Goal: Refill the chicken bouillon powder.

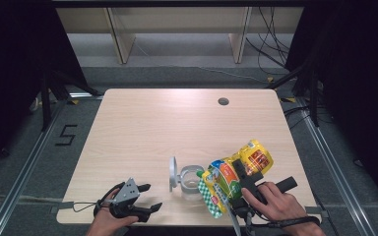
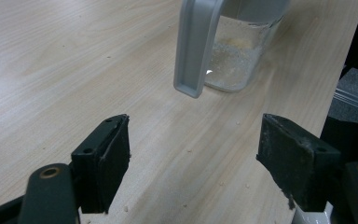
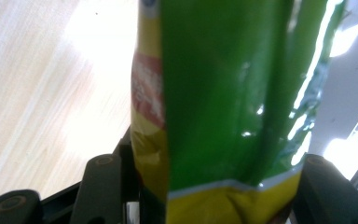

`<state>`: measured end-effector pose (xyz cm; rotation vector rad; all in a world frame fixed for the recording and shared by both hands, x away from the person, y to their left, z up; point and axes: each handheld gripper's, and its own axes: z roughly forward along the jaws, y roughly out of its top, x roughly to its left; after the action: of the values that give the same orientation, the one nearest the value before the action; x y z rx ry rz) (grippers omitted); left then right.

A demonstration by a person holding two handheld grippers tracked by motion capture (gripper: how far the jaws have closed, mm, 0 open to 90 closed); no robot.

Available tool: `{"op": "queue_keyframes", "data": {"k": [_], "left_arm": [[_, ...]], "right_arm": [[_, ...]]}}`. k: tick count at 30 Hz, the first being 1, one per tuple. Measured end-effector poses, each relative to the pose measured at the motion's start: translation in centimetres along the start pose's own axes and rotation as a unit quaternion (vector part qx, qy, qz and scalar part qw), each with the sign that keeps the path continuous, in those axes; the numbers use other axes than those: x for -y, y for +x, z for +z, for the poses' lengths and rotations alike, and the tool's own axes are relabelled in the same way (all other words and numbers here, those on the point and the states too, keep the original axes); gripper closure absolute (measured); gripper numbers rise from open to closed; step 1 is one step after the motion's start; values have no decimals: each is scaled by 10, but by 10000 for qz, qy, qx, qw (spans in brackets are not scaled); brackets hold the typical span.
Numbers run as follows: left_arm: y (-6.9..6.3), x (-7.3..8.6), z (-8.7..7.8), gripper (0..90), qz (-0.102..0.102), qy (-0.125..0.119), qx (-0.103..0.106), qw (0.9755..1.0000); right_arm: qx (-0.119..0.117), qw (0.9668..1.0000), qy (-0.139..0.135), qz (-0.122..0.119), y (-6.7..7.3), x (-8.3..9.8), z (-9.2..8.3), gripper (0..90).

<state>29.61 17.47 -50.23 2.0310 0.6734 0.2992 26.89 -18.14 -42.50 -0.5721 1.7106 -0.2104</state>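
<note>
Green-and-yellow pouch [image 1: 231,179], print unreadable, is clamped in right tongs [image 3: 205,186]; left tongs [image 2: 198,163] gape.

Right gripper [image 3: 214,186]: jaws rise from the bottom edge, one each side of a green and yellow pouch [image 3: 223,93], both pressed against its lower sides. Pouch stands upright, glossy and creased, with a red patch on its left face and a white stripe above the yellow band. Light wood table [image 3: 46,84] behind, left.
</note>
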Motion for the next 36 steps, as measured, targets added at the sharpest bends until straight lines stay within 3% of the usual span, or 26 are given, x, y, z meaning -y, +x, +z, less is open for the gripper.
{"op": "queue_keyframes", "data": {"k": [1, 2, 3, 4, 5, 7, 8, 11, 12, 15, 18, 20, 23, 24, 28, 31, 36], "left_arm": [[0, 0, 0, 245, 3, 13, 0, 10000], [-1, 1, 1, 245, -133, 8, -1, 9999], [-1, 0, 0, 245, -96, 37, -9, 9999], [0, 0, 0, 245, 8, 34, -8, 10000], [-1, 0, 0, 245, -86, 71, -21, 9999], [-2, 0, 0, 245, -85, 66, -46, 9999], [-1, -1, -1, 245, 42, 62, -55, 10000], [-2, 0, 0, 245, -131, -3, -36, 9999], [-1, 0, 1, 246, -23, -51, -19, 10000], [-2, 0, -1, 245, -99, 35, -3, 9999], [0, -1, -1, 245, 39, 45, -3, 10000], [-2, 0, -1, 245, -128, 12, 5, 9999], [0, -1, -1, 246, 14, 26, -4, 10000], [-1, 0, 0, 245, -121, 38, -3, 9999], [-2, 0, 0, 245, -163, -8, 19, 9999], [0, -1, 0, 245, -21, 0, 9, 10000], [0, -1, 0, 245, -28, -4, 8, 10000]], "right_arm": [[-13, 10000, -12, -38, -2, 1, 0, 491], [-27, 10000, -1, -76, -3, 1, -1, 491], [-19, 9999, -10, -119, -5, 1, -1, 491], [14, 9993, -57, -365, -8, 1, 0, 492], [-6, 9991, -53, -412, -9, 0, 1, 492], [-18, 9985, -64, -542, -10, -1, 2, 493], [-35, 9981, -91, -611, -10, -1, 2, 496], [-112, 9977, -140, -654, -12, -2, 3, 512], [-110, 9973, -144, -717, -13, -3, 3, 514], [-27, 9971, -155, -738, -15, -2, 2, 519], [-74, 9966, -174, -805, -18, -2, 3, 521], [-27, 9965, -189, -808, -18, -2, 2, 521], [-25, 9963, -183, -839, -19, -1, 2, 522], [-78, 9964, -191, -827, -19, -1, 2, 522], [-16, 9957, -210, -897, -20, -1, 1, 522], [-16, 9954, -209, -930, -21, -1, 1, 522], [-4, 9957, -222, -900, -21, -2, 1, 523]]}}
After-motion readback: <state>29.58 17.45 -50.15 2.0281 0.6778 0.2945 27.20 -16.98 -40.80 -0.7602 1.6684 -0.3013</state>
